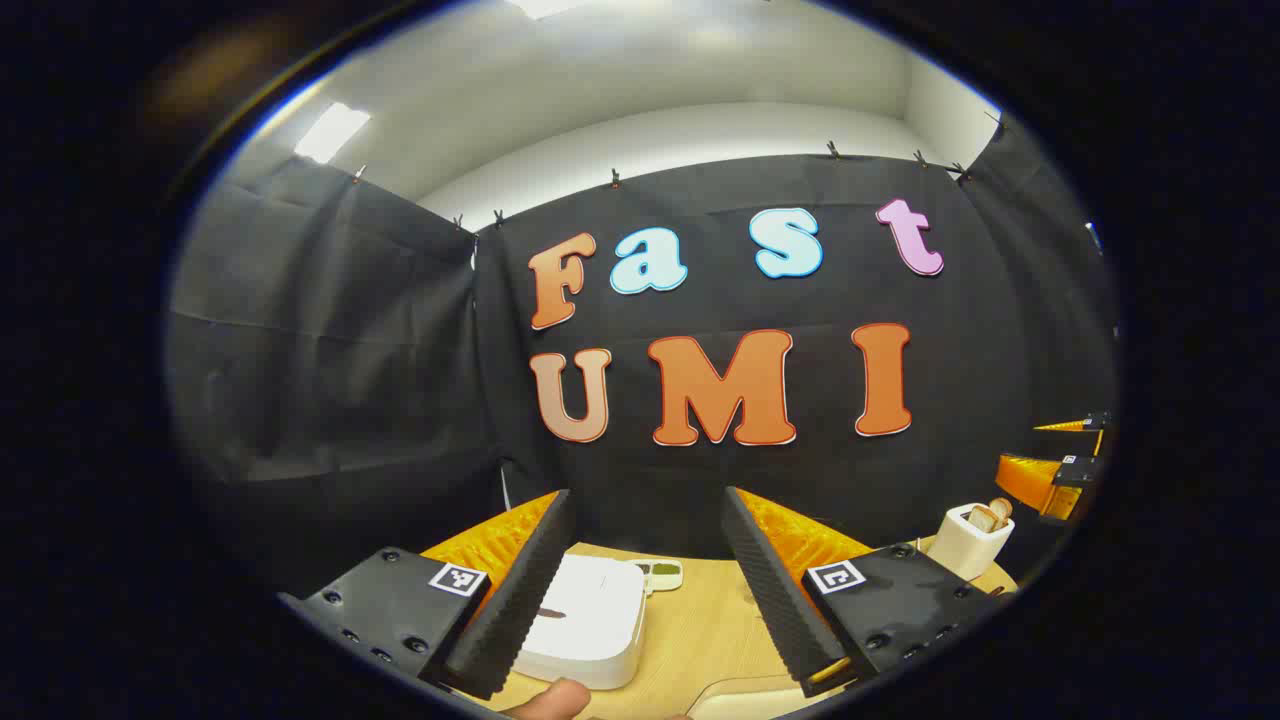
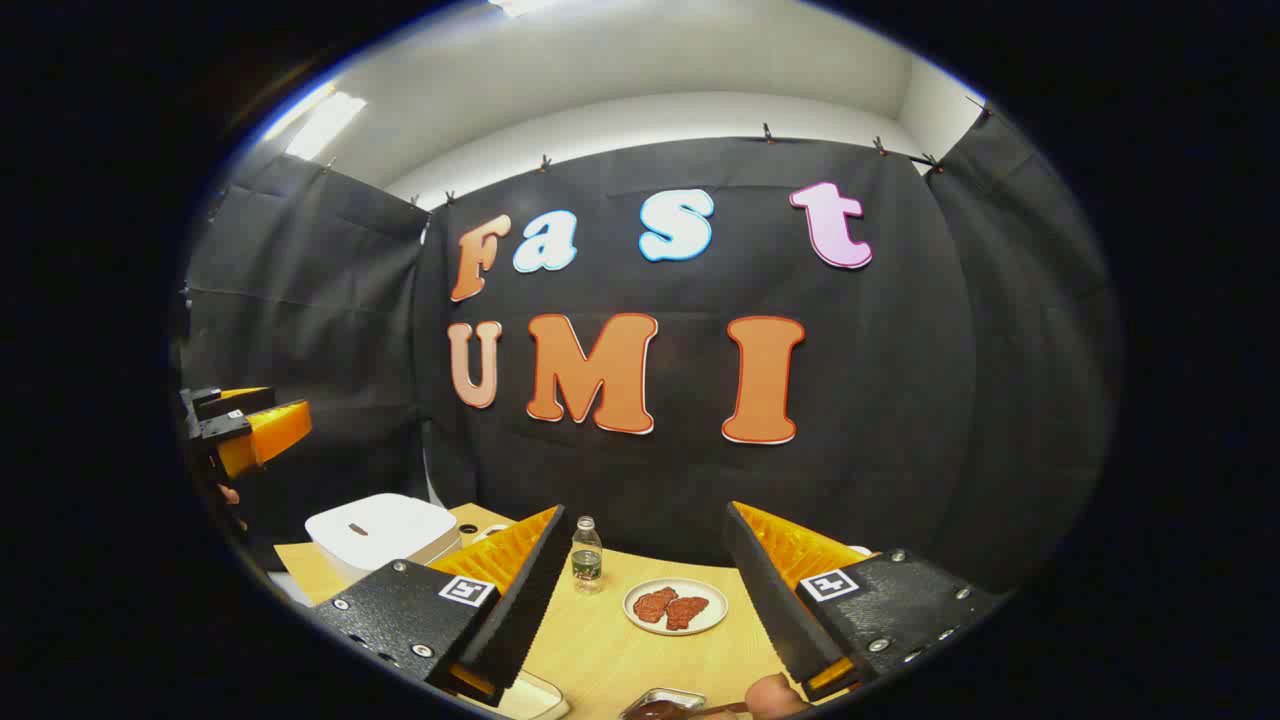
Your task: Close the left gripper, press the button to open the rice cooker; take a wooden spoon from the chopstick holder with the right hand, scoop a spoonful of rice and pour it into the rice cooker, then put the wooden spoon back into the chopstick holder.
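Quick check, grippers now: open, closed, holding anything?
Left gripper: open, holding nothing.
Right gripper: open, holding nothing.

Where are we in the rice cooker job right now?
Nothing looks done yet. The white rice cooker sits on the wooden table with its lid down. The left gripper hangs above the table with its jaws apart, so closing it and pressing the button comes first. The right gripper is open and empty; the wooden spoon stands in the chopstick holder. Scooping, pouring and returning remain.
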`<state>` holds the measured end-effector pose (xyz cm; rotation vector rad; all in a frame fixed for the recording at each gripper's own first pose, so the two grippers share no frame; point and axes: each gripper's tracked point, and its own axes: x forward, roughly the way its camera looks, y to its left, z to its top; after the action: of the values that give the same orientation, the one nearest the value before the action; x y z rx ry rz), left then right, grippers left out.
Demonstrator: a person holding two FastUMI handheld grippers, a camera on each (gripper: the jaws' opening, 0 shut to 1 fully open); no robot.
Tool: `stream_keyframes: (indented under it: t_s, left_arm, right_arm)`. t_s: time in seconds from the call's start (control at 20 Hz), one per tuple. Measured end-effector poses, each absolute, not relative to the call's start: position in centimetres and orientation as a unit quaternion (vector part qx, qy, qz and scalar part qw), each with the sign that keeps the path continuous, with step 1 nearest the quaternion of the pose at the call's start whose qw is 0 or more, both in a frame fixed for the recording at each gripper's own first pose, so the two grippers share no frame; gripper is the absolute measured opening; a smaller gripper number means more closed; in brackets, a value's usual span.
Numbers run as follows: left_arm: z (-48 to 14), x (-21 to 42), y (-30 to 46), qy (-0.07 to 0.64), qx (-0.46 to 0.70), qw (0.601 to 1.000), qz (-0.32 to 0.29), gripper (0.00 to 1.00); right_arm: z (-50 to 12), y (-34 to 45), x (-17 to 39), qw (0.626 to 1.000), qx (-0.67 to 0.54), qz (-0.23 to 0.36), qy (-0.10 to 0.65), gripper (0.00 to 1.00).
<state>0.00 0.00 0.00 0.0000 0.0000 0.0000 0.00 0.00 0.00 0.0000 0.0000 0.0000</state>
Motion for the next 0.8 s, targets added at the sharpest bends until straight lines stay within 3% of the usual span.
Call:
stream_keyframes:
  t_s: [0.15, 0.4, 0.45, 0.55, 0.6, 0.8]
  left_arm:
    - [0.3, 1.8, 1.7, -0.010, 0.014, 0.999, -0.027, 0.96]
    - [0.0, 3.9, 4.2, -0.015, 0.005, 0.998, -0.066, 1.00]
    - [-0.2, 4.4, 4.6, -0.011, -0.001, 0.997, -0.071, 0.96]
    - [-0.1, 5.0, 4.8, -0.004, -0.019, 0.996, -0.085, 0.98]
    - [0.1, 5.3, 4.8, -0.004, -0.030, 0.996, -0.088, 0.99]
    - [0.0, 5.1, 4.5, 0.000, -0.031, 0.997, -0.067, 0.96]
  right_arm:
    - [1.3, 3.9, 1.0, 1.000, 0.008, -0.010, -0.011, 0.95]
    - [2.9, 8.0, 2.3, 0.999, -0.009, -0.044, -0.027, 0.95]
    - [3.1, 8.6, 2.4, 0.998, -0.005, -0.053, -0.027, 0.95]
    - [3.6, 9.3, 2.5, 0.998, 0.002, -0.062, -0.027, 1.00]
    - [3.9, 9.4, 2.5, 0.998, 0.002, -0.063, -0.027, 0.95]
    - [4.0, 8.7, 2.2, 0.998, -0.024, -0.048, -0.025, 0.96]
